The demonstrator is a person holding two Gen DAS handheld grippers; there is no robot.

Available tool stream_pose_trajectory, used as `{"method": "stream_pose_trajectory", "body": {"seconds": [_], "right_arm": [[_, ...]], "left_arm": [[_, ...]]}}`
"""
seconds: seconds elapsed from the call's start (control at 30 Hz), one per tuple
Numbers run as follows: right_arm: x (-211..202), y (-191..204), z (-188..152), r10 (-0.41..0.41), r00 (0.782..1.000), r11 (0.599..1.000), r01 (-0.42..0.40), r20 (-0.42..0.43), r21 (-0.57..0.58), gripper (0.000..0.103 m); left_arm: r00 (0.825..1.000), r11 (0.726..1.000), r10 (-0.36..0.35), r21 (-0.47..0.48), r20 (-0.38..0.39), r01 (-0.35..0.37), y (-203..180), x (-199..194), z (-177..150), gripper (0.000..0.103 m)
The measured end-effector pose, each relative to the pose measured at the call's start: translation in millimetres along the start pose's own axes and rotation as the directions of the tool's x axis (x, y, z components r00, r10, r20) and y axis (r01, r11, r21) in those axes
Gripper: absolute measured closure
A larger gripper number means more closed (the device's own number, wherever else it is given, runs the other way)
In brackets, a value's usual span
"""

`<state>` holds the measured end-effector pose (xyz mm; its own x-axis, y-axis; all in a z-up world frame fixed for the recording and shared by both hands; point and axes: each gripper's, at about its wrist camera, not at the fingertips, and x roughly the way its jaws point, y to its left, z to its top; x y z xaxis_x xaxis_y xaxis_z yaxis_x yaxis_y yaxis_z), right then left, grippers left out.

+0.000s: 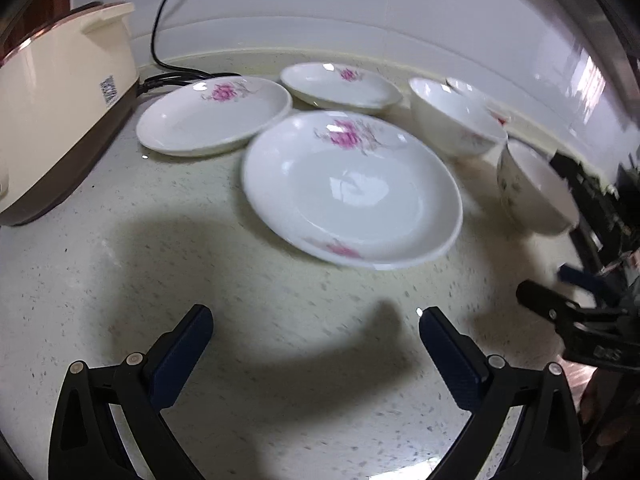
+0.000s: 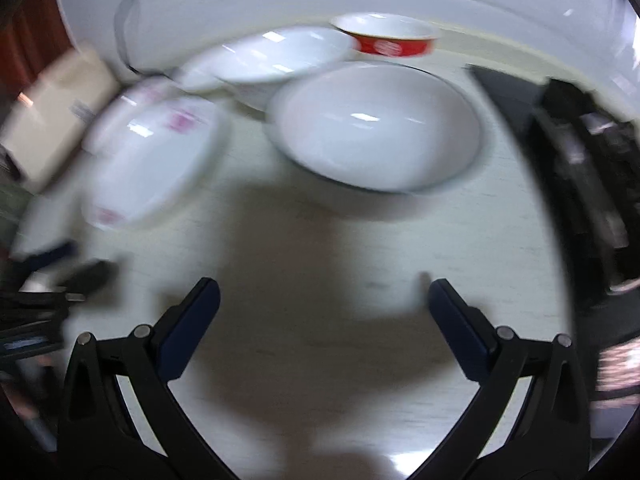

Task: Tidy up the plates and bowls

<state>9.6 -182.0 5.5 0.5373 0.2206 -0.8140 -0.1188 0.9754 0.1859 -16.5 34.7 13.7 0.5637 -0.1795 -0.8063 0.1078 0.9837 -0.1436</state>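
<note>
The left gripper point(image 1: 316, 336) is spread and empty; the nearest plate point(image 1: 352, 192) lies straight ahead, apart from it. The right gripper point(image 2: 324, 304), also spread and empty, faces the near bowl point(image 2: 376, 128), so each serves its own piece.

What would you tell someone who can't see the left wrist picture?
The open left gripper hovers over a speckled counter facing three pink-flowered plates and some white bowls, a cream cooker at left.

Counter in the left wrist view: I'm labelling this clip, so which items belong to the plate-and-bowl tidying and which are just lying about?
Job:
near plate
left plate
back plate
white bowl
sprigged bowl
red bowl

Lying about:
cream cooker
black cord
</note>
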Motion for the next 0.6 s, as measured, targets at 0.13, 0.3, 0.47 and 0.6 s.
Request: {"method": "stream_pose_trajectory", "body": {"seconds": [0.13, 0.3, 0.47, 0.6], "right_arm": [[4.1, 15.5, 7.8, 0.133, 0.991, 0.99, -0.134, 0.015, 0.036, 0.0], [22.2, 26.7, 30.3, 0.206, 0.978, 0.973, -0.206, 0.004, 0.102, 0.0], [39.5, 45.3, 48.3, 0.175, 0.985, 0.98, -0.174, -0.006, 0.098, 0.002], [48.1, 59.2, 60.7, 0.13, 0.991, 0.99, -0.13, 0.001, 0.058, 0.017]], "left_arm": [[0.998, 0.991, -0.048, -0.126, 0.033, 0.052, 34.3, -5.1, 16.1, 0.0], [0.997, 0.973, -0.053, -0.22, 0.051, 0.063, 61.7, -4.9, 39.1, 0.0], [0.999, 0.971, 0.023, -0.239, 0.037, -0.014, 63.9, 9.7, 53.4, 0.0], [0.998, 0.96, 0.063, -0.273, 0.005, -0.06, 64.1, 24.0, 57.5, 0.001]]}}
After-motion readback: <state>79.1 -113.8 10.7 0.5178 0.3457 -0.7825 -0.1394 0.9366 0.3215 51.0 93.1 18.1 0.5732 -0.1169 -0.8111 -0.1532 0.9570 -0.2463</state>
